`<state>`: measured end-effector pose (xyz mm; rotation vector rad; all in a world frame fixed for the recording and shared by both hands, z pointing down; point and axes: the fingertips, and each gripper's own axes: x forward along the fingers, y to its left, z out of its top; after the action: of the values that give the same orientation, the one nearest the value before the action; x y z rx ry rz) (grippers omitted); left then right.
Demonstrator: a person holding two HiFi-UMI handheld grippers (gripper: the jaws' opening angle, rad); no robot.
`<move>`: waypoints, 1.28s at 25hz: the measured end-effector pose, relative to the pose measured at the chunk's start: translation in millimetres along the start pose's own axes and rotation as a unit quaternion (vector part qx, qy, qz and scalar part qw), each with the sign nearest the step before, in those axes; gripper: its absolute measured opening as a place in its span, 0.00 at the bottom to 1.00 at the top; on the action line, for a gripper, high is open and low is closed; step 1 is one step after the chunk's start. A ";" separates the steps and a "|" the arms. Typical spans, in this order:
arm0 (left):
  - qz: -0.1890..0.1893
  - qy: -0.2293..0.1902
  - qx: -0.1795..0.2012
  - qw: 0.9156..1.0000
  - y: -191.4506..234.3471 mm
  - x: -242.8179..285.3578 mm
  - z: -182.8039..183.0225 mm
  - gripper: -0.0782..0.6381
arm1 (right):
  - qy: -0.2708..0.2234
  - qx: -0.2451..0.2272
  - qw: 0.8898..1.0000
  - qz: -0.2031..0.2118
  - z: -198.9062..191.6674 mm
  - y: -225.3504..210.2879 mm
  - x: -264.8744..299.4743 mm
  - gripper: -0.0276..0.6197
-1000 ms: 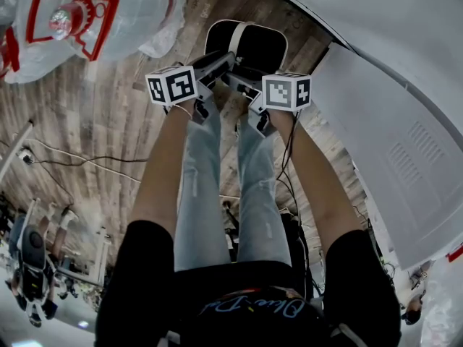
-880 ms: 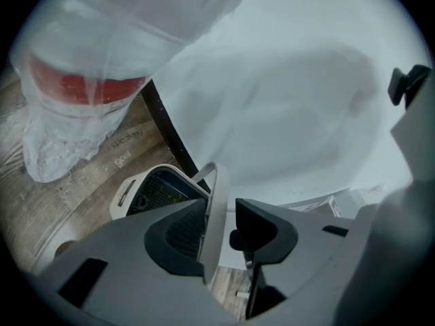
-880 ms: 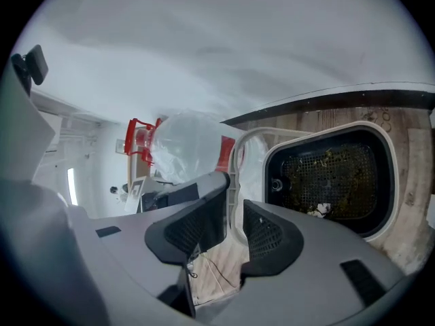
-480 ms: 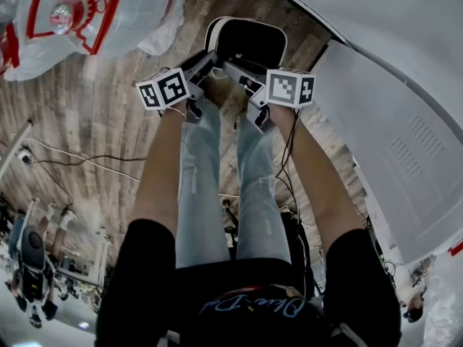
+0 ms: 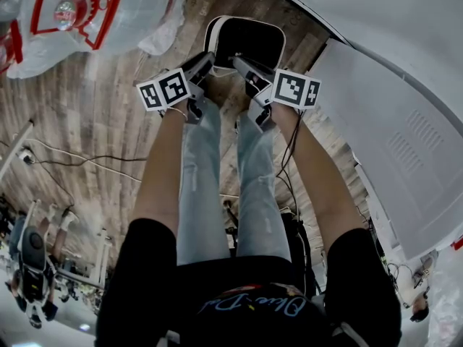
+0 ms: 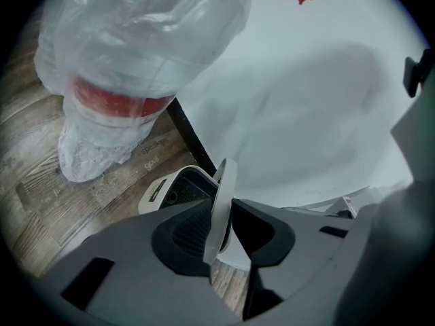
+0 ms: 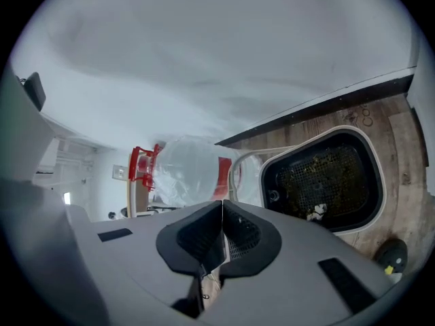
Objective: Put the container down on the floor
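The container [image 5: 247, 43], a black basket with a white rim, lies on the wooden floor in front of the person's feet. My left gripper [image 5: 205, 62] reaches its left near corner. Its jaws are closing, and in the left gripper view the container's thin white rim [image 6: 221, 206] stands between the pads [image 6: 187, 233], which touch it. My right gripper [image 5: 239, 64] is at the near rim with its jaws shut together and nothing seen between them [image 7: 222, 233]. In the right gripper view the container [image 7: 326, 182] lies ahead to the right, crumbs on its mesh bottom.
A clear plastic bag with a red-capped bottle [image 5: 87, 13] stands on the floor at the left, close to the container [image 6: 136, 66]. A large white panel [image 5: 391, 121] runs along the right. Cables [image 5: 72, 157] cross the floor behind. The person's legs [image 5: 217, 194] are between the arms.
The right gripper's jaws have shut and its marker cube has tilted and shifted right. The left gripper has moved slightly left onto the container's rim. The container has stayed on the floor.
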<state>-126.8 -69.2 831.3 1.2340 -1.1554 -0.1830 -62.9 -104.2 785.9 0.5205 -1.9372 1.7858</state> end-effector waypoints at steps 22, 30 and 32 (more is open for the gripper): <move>0.011 0.021 0.068 0.997 -23.9 -14.8 -11.8 0.11 | -0.049 -0.044 0.998 -0.012 18.6 11.4 -35.0 0.04; -0.046 0.009 0.109 0.993 -81.4 -16.4 -7.2 0.11 | -0.119 -0.040 0.991 -0.041 35.5 29.2 -64.0 0.04; -0.057 0.008 0.139 0.989 -101.8 -19.6 -6.1 0.11 | -0.129 -0.051 0.989 -0.041 39.2 39.1 -74.6 0.04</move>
<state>-85.5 -92.2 738.9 1.5470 -1.1236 -0.0982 -25.9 -141.7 709.4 0.8172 -2.1315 1.6246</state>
